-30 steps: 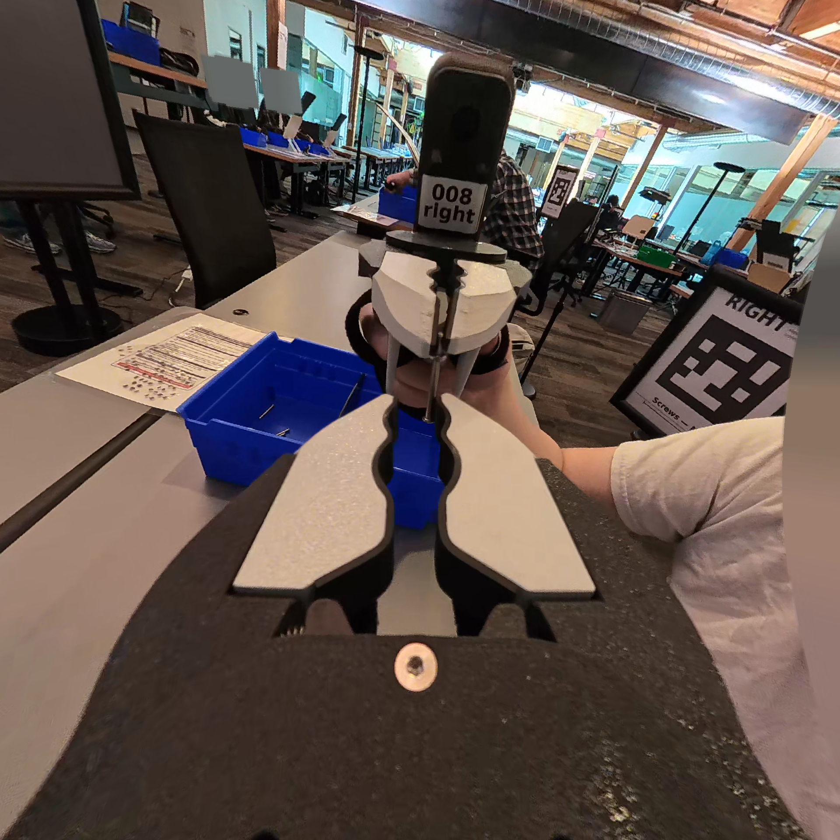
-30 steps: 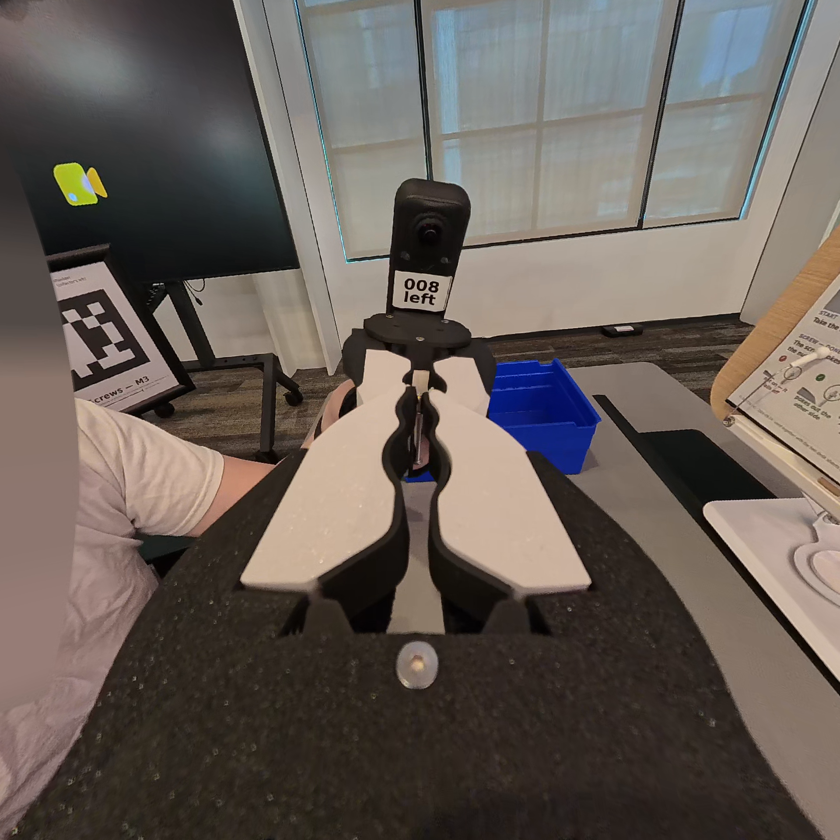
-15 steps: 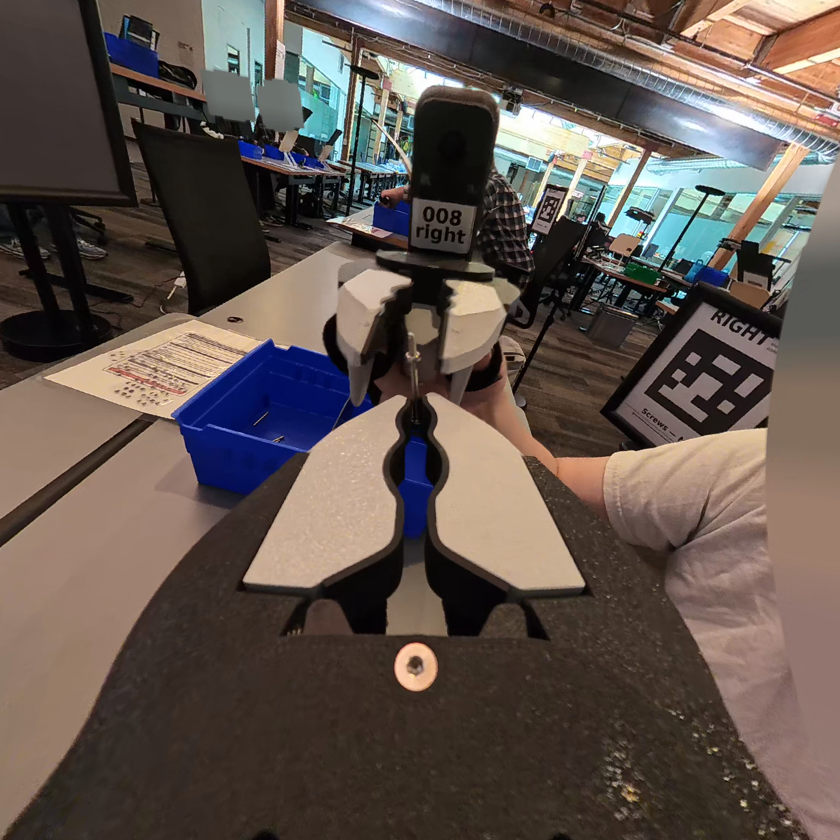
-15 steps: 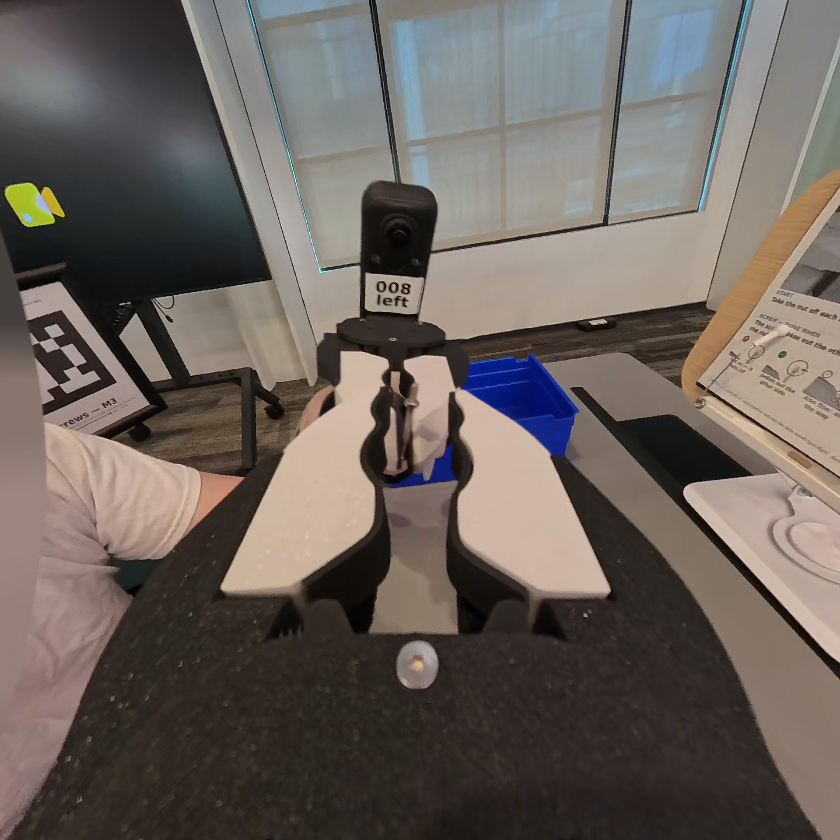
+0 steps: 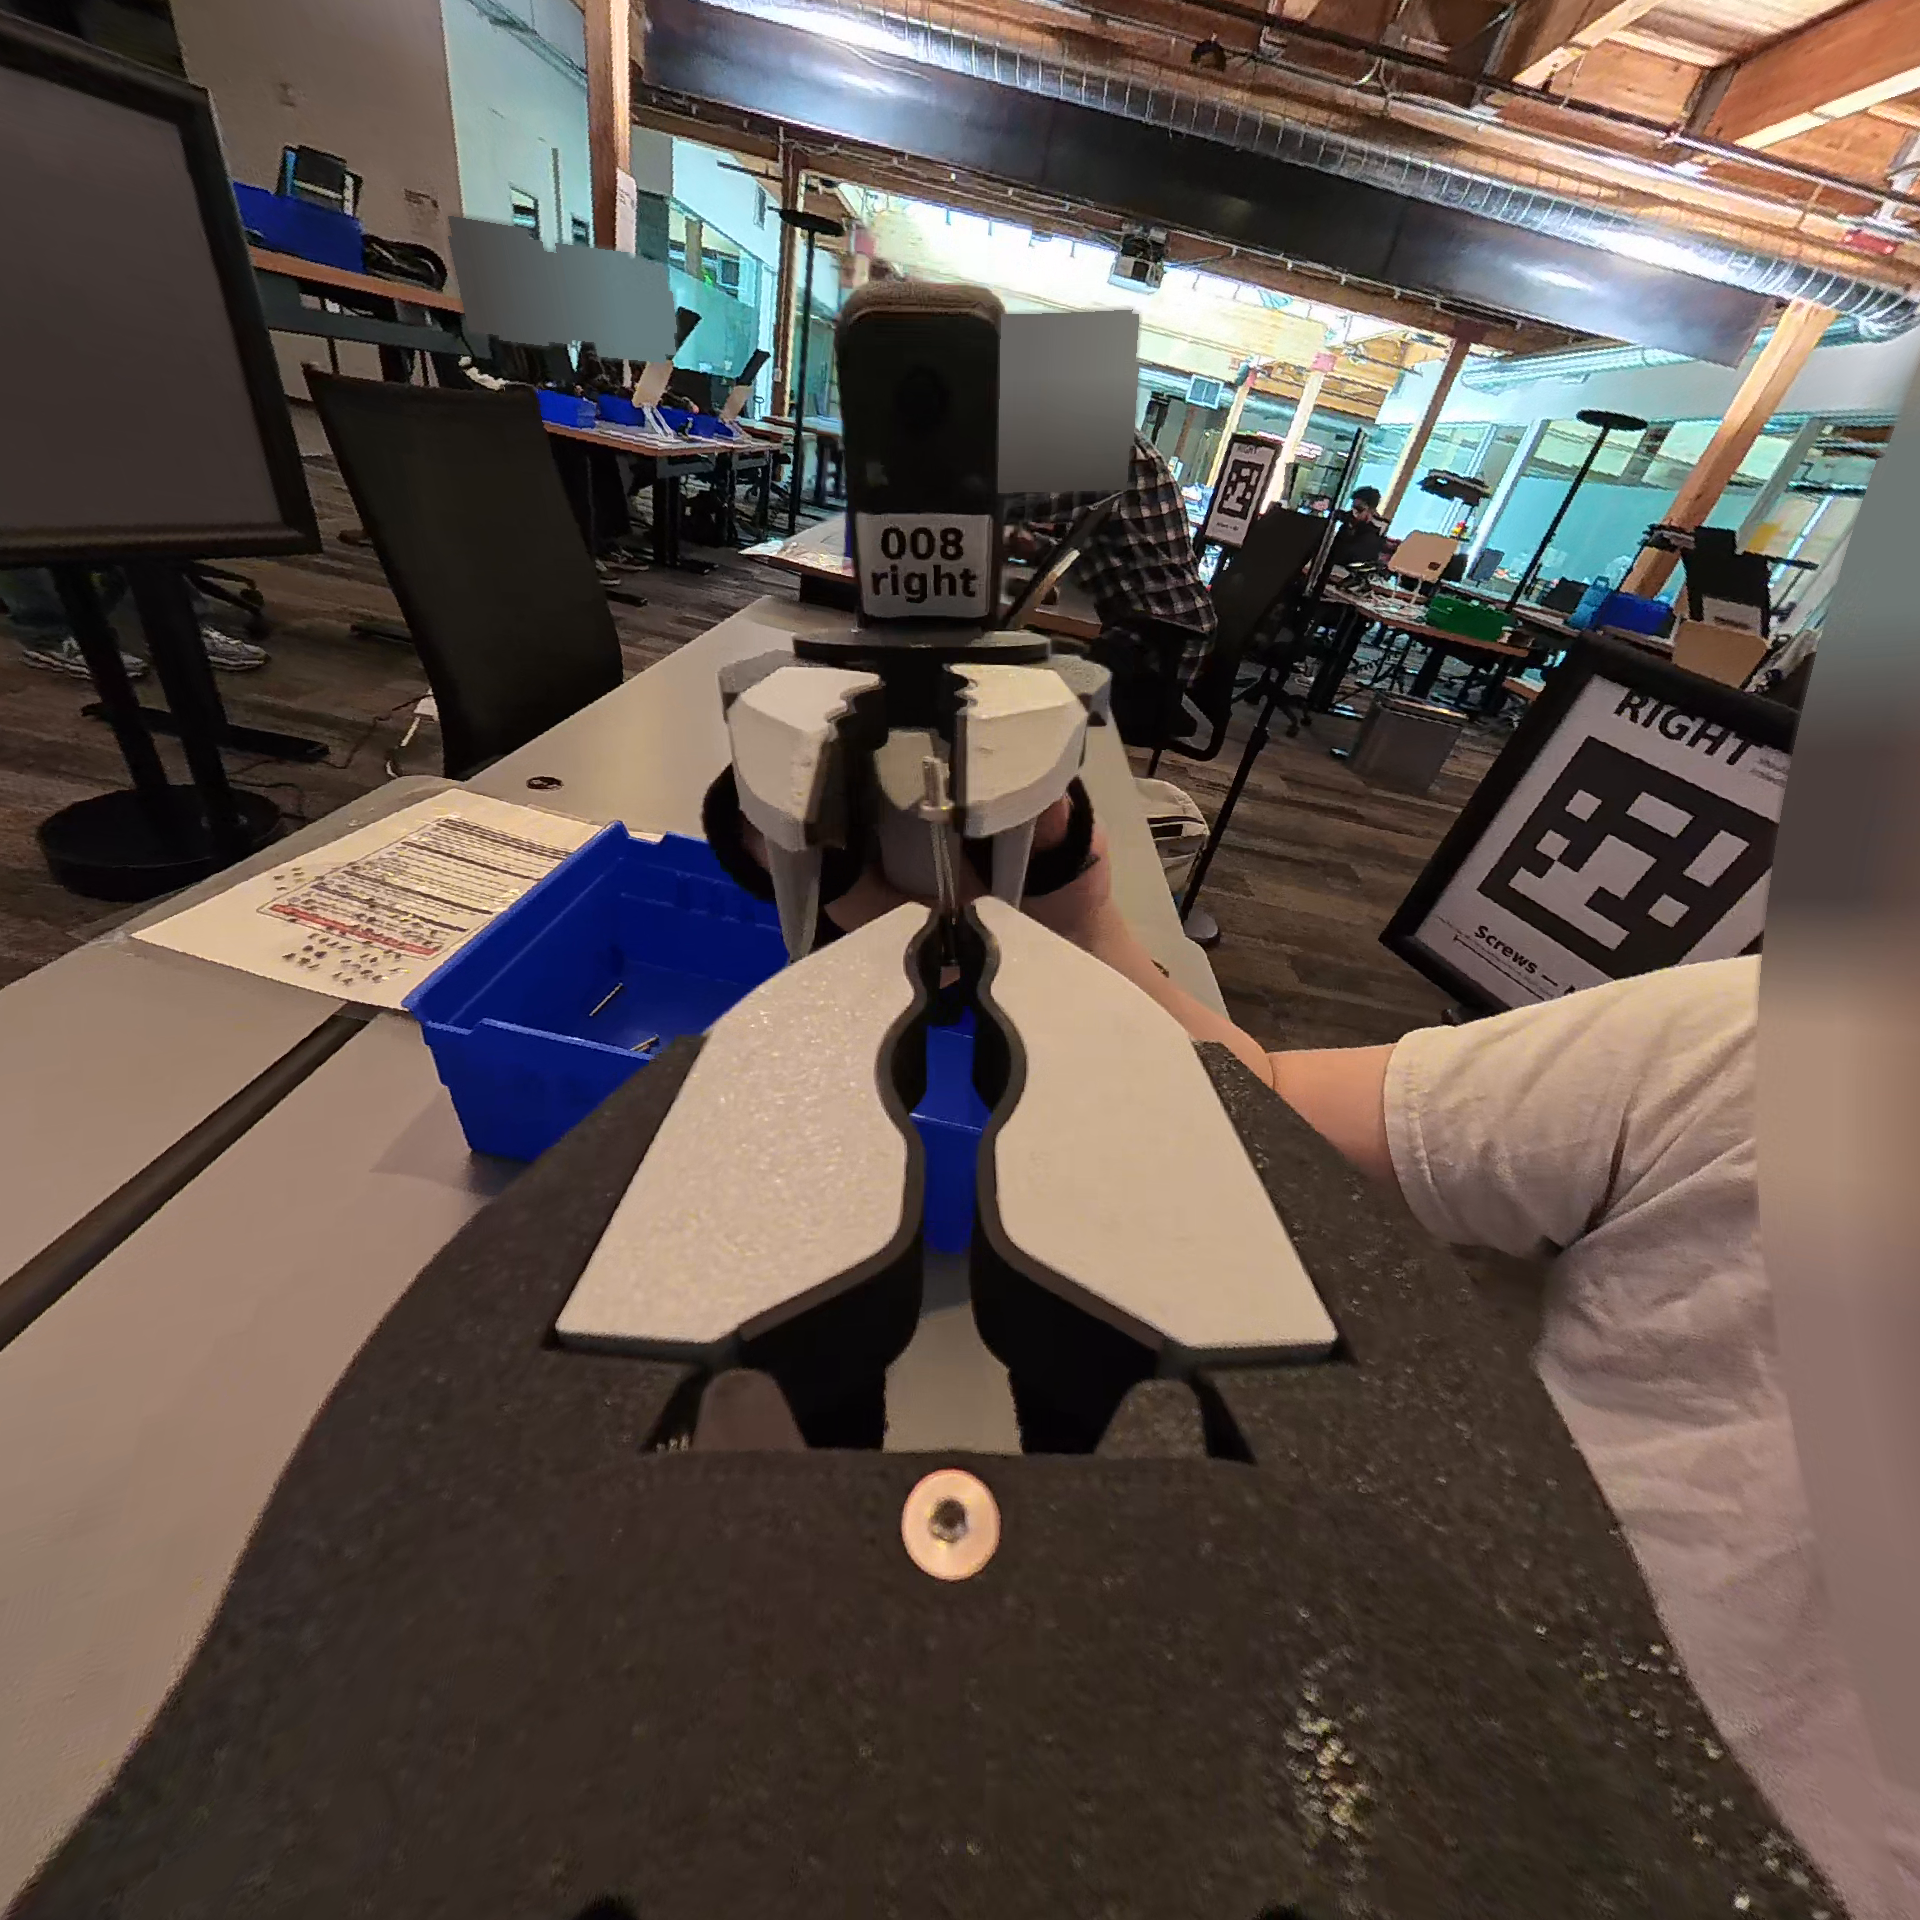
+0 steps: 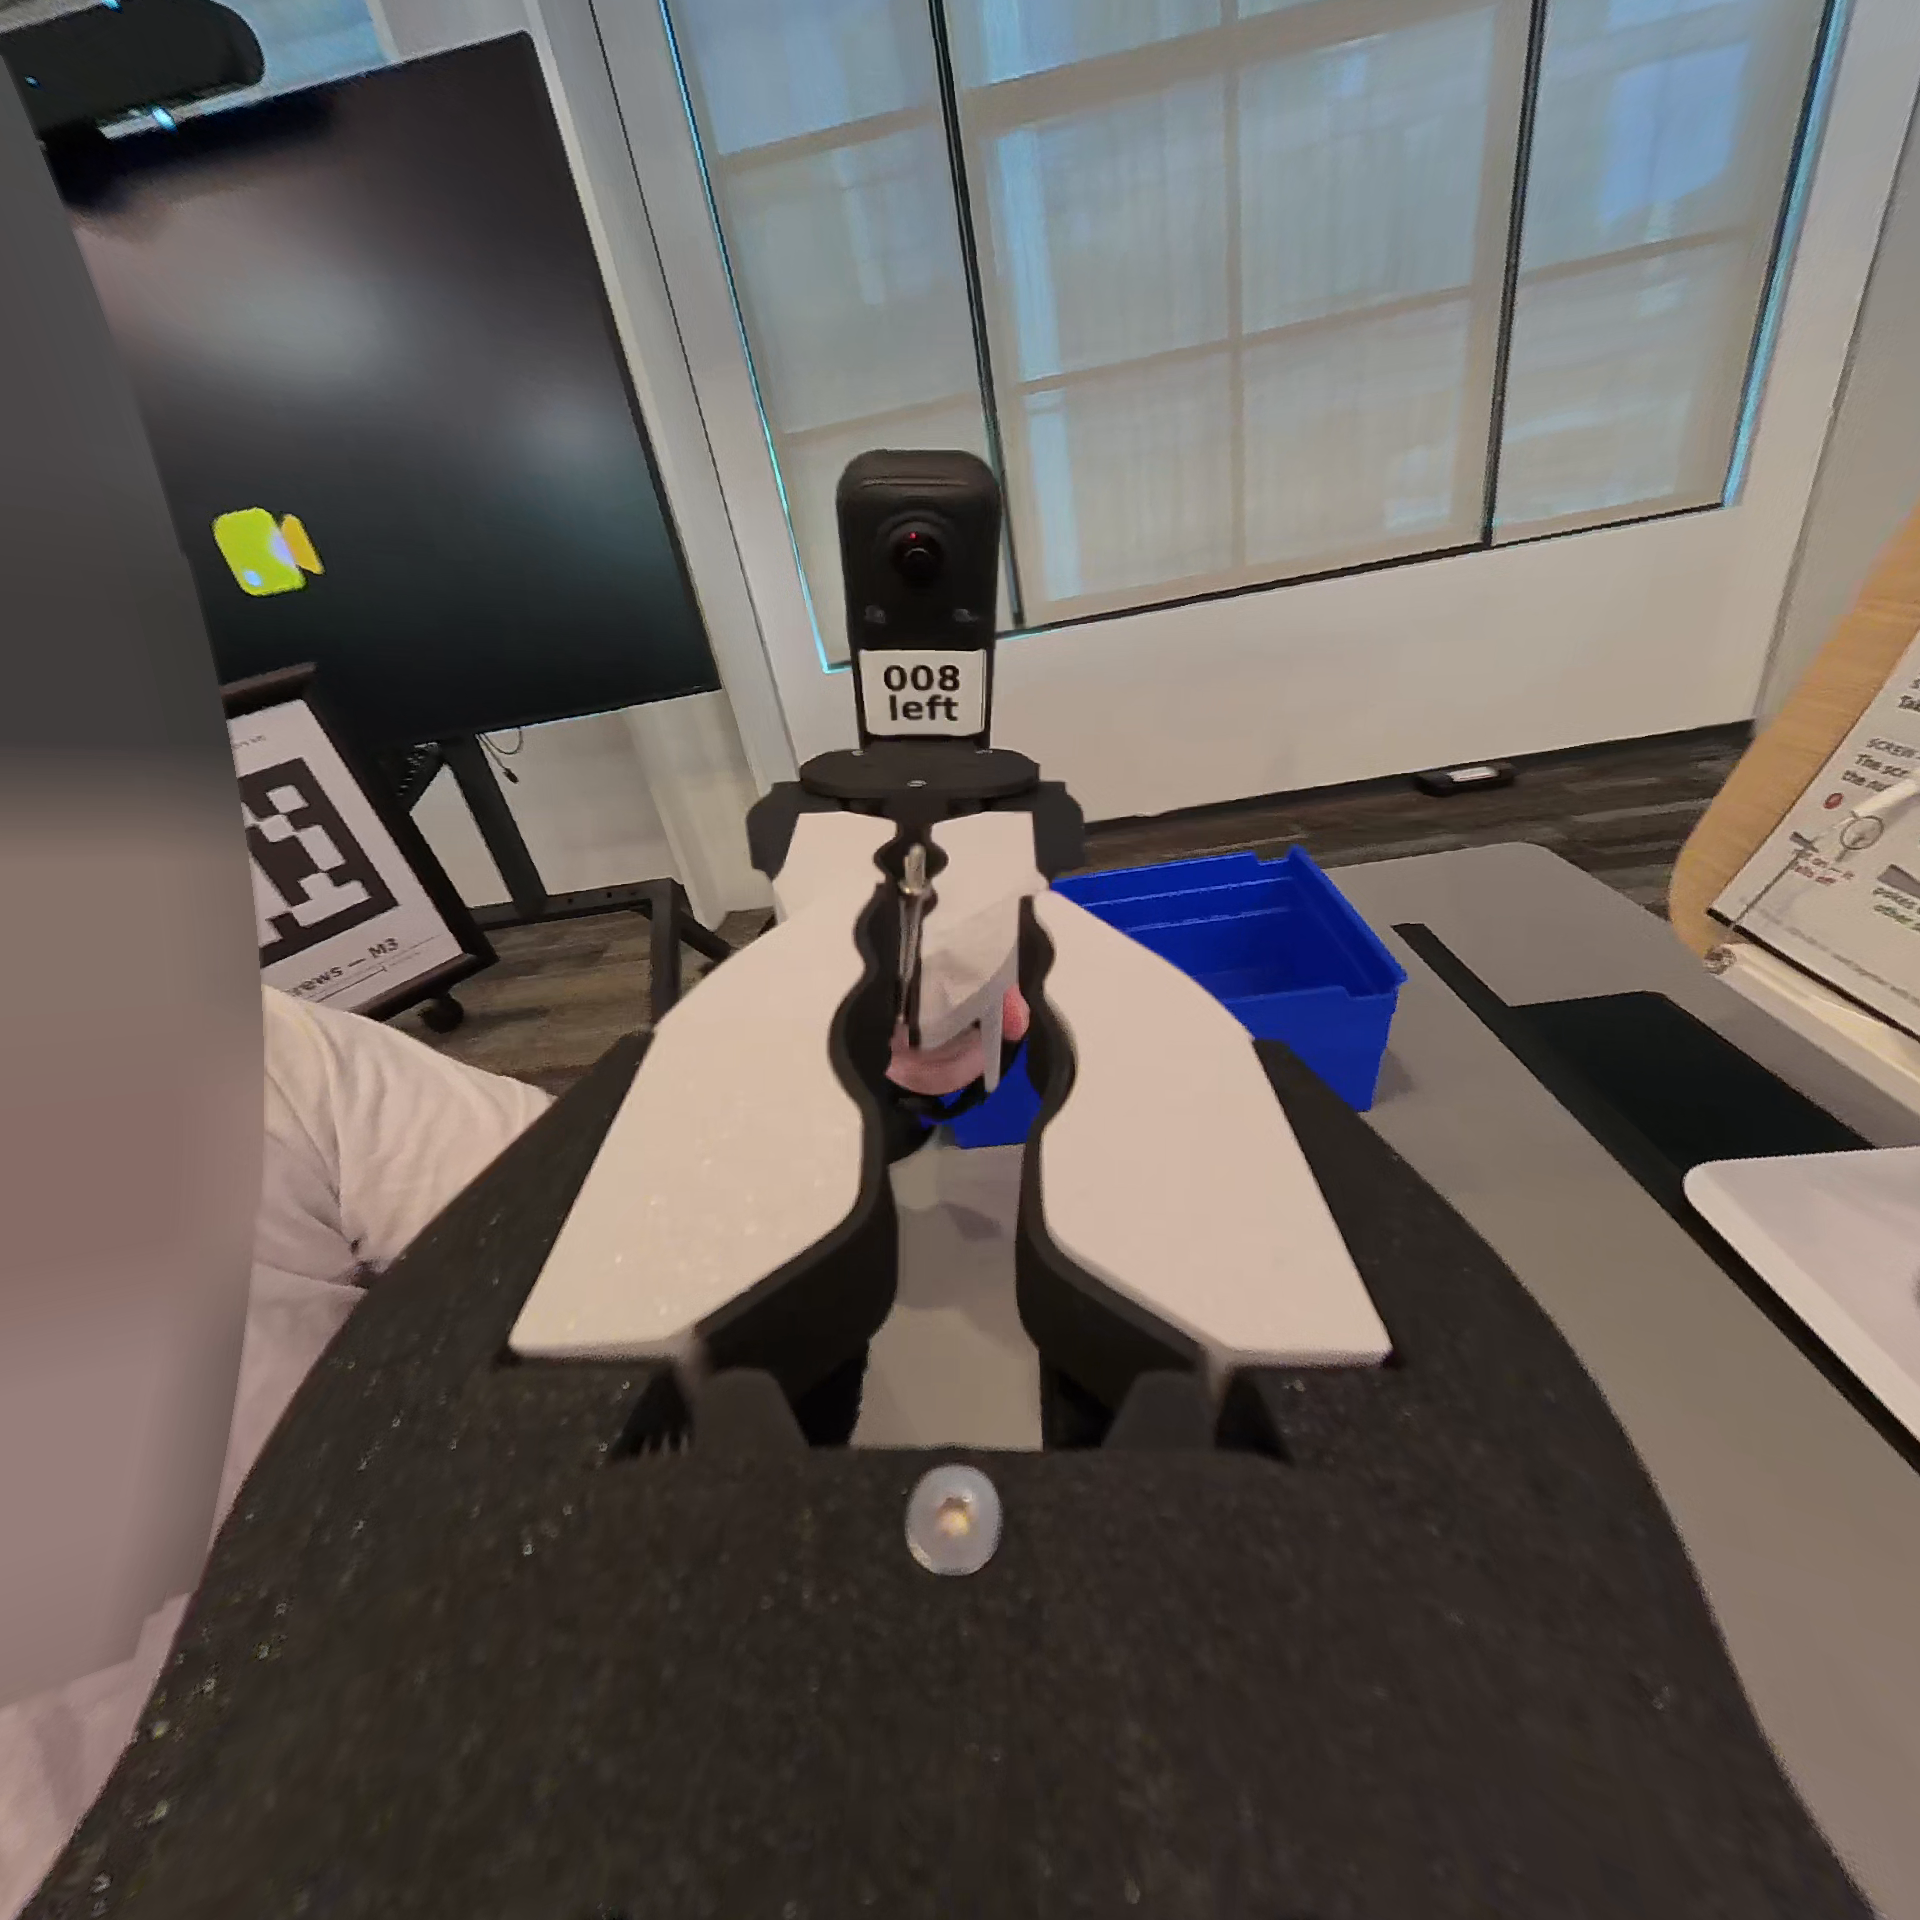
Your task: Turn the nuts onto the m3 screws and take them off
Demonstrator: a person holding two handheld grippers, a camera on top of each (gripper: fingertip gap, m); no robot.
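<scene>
My left gripper is shut on the lower end of a thin M3 screw that stands upright above its tips. A small nut sits on the screw just under the top end. My right gripper faces the left one, open, its fingers on either side of the screw and the nut. It holds nothing. In the left wrist view the right gripper shows behind the screw with its jaws spread.
A blue bin with a few loose screws stands on the grey table, also in the right wrist view. A printed sheet lies beyond it. A slanted instruction board and a white tray are at the right. Less than 4 cm separates the two grippers' tips.
My right gripper was shut on the screw's upper part a second ago. It has opened and let go. The left gripper has kept hold of the screw.
</scene>
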